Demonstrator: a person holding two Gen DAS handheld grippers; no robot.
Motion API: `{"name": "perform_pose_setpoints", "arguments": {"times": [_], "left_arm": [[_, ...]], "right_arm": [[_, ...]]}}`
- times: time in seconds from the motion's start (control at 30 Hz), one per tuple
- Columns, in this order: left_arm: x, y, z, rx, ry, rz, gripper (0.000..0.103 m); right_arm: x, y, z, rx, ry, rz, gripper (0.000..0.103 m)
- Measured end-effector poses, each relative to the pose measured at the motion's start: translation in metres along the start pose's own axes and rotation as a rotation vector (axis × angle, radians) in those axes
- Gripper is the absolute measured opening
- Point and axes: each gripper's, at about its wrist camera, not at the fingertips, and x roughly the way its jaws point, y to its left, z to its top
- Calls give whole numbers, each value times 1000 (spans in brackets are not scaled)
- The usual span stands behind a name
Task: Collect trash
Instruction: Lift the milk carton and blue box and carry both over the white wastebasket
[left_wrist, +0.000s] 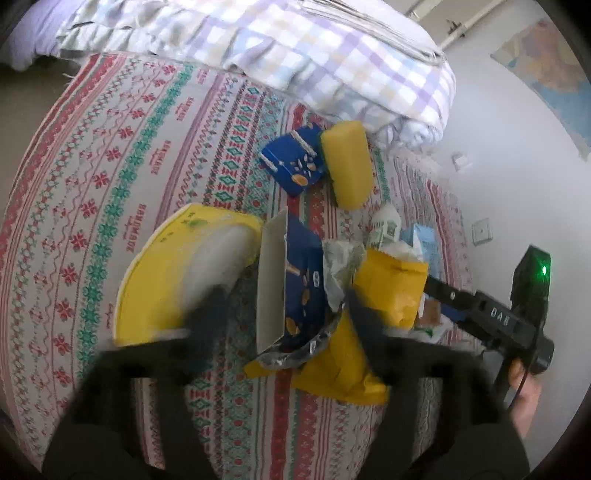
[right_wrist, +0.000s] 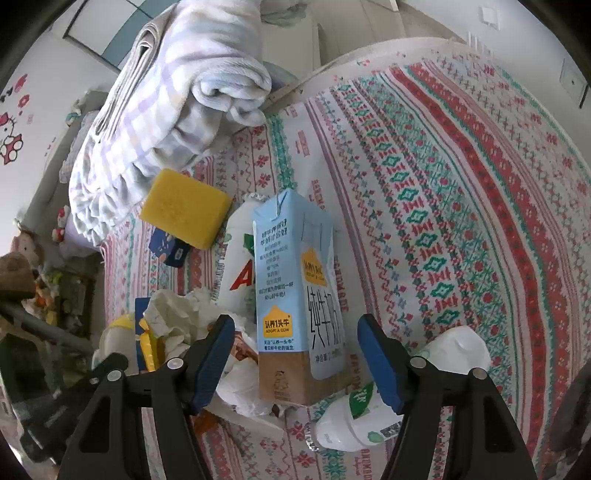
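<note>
Trash: boxy blue milk carton (right_wrist: 299, 295) between right gripper's (right_wrist: 295, 358) spread fingers.

Blue milk carton (right_wrist: 295, 295): "认养1头牛", "ADOPT A COW", "纯牛奶". White bottle (right_wrist: 240, 266) behind: red "A". Other print unreadable.

place: home bedroom | cues: patterned bedsheet (right_wrist: 461, 184), folded checked quilt (left_wrist: 295, 48), cartoon wall stickers (right_wrist: 13, 136)

A patterned bedsheet (right_wrist: 461, 177) covers the bed; a folded checked quilt (left_wrist: 332, 55) lies at its head beside a white wall (left_wrist: 509, 155).
</note>
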Motion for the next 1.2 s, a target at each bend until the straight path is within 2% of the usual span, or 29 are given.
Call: {"name": "perform_pose_setpoints", "arguments": {"times": [0.03,0.13,0.27,0.33,0.4,0.43,0.5,0.6,0.87,1.2], "left_arm": [[1,-1,0,-1,-3,10,75],[13,-2,-1,-2,43,-20,74],[29,-3,-6,-7,80,-1,71],[36,-1,-6,-20,98,-3,62],[44,2,-6,-34,116,-13,45],[47,3,-7,-37,124,-16,40],[49,5,-8,-47,132,-18,16],[44,5,-7,-73,105,-59,7],[27,-3,-4,-43,62,-56,1],[-40,8,-6,-27,-41,-76,1]], "right_arm": [[0,1,0,-8,-2,-5,70],[1,3,-2,-25,5,-26,62],[4,3,-3,-19,12,-35,58],[3,3,-4,-24,10,-40,52],[4,3,-4,-24,15,-32,50],[4,3,-4,-25,13,-30,50],[4,3,-4,-26,18,-14,49],[0,4,-6,-32,8,-2,49],[-13,10,-6,-45,-28,45,48],[-34,15,-7,-56,-91,117,48]]}}
